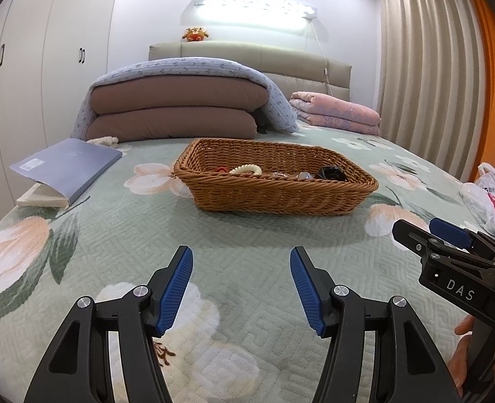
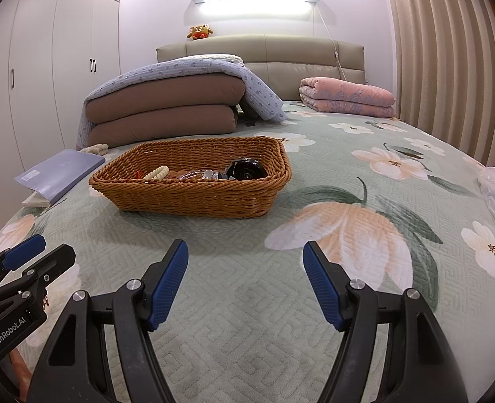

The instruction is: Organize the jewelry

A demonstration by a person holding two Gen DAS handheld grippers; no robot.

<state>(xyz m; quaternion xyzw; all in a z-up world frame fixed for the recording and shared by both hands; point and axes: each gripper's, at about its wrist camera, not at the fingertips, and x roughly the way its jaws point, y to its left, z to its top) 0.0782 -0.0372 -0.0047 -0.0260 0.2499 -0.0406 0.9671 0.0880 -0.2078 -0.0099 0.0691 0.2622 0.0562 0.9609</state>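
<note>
Left gripper (image 1: 241, 262) and right gripper (image 2: 245, 257) both spread wide, pinching nothing, low over bare bedspread (image 2: 247, 302). Ahead, well apart: wicker basket (image 1: 274, 191) holding cream bead bracelet (image 1: 245, 169) and black round piece (image 2: 245, 169); book (image 1: 66, 164) near left bed edge, plastic bag (image 1: 492, 198) near right edge

Both wrist views sit low over the bed (image 1: 247, 235), facing the headboard (image 2: 260, 50); both share the basket (image 1: 274, 194) ahead, the right view offset rightward.
</note>
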